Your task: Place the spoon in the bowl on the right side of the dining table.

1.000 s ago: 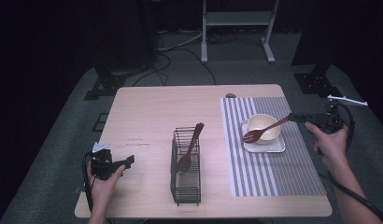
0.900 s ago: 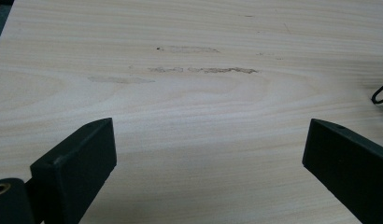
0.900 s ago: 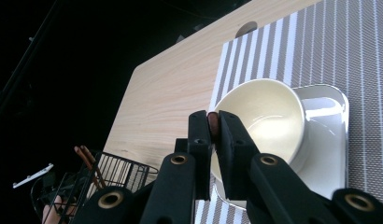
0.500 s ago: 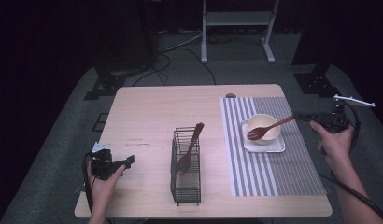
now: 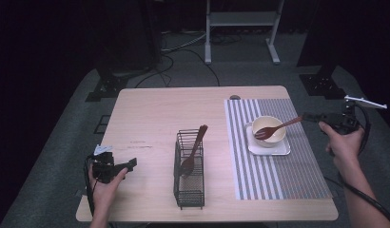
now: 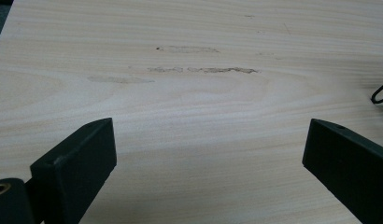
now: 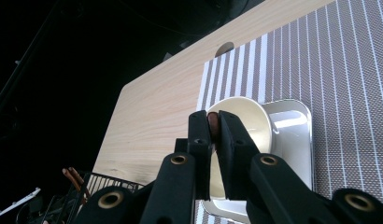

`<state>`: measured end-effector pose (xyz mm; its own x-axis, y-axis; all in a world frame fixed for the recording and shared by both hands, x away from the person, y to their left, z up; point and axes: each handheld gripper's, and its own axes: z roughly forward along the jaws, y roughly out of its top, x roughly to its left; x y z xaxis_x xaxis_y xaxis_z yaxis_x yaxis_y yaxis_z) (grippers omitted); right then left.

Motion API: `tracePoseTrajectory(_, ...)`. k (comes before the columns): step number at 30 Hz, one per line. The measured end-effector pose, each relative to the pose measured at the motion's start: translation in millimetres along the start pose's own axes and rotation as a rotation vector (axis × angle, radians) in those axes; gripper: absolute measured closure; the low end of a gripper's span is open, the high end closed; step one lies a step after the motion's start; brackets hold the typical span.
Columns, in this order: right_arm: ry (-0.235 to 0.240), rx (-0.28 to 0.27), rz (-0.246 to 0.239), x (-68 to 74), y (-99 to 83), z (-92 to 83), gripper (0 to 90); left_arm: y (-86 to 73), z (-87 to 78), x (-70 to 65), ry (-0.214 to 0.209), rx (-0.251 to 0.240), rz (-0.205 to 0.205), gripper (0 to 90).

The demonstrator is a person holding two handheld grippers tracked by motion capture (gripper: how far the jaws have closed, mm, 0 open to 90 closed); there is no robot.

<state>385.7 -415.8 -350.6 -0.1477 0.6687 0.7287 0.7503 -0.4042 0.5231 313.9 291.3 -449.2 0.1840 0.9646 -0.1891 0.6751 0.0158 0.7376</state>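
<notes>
High view: my right tongs [image 5: 308, 116], clamped on the wooden spoon [image 5: 274, 129], have drawn back rightward, spoon head now over the bowl [image 5: 269, 130]; placement looks near. Left tongs [image 5: 131, 164] sit open on the counter [image 5: 155, 118].

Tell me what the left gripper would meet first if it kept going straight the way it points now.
Likely the black wire basket: the left gripper points across bare table toward it, open, nothing in between. Depth is hard to judge.

Dim room, brightly lit tabletop
</notes>
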Motion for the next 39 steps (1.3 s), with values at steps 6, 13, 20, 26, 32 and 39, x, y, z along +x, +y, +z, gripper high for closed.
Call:
tracePoseTrajectory(6,-0.007,-0.013,0.004,-1.8,1.0,-2.5,83.3,0.0,0.0,-0.2,0.0,0.001,0.002,1.8)
tracePoseTrajectory(13,-0.02,-0.025,0.012,-5.1,1.7,-5.1,83.3,0.0,0.0,-0.2,0.0,0.0,0.001,1.8)
tracePoseTrajectory(20,-0.038,-0.042,0.017,-9.0,1.1,-6.6,83.3,0.0,-0.1,-0.2,0.0,0.0,0.001,1.9)
tracePoseTrajectory(26,-0.054,-0.052,0.022,-13.8,-0.6,-7.1,83.3,0.0,0.1,-0.7,0.0,-0.001,0.003,1.8)
tracePoseTrajectory(32,-0.069,-0.063,0.016,-17.1,-3.2,-5.6,83.3,0.0,0.7,-0.9,0.001,0.003,0.006,1.8)
tracePoseTrajectory(39,-0.084,-0.06,0.013,-19.6,-5.4,-1.3,83.3,-0.2,1.1,-1.3,-0.001,0.004,0.004,1.8)
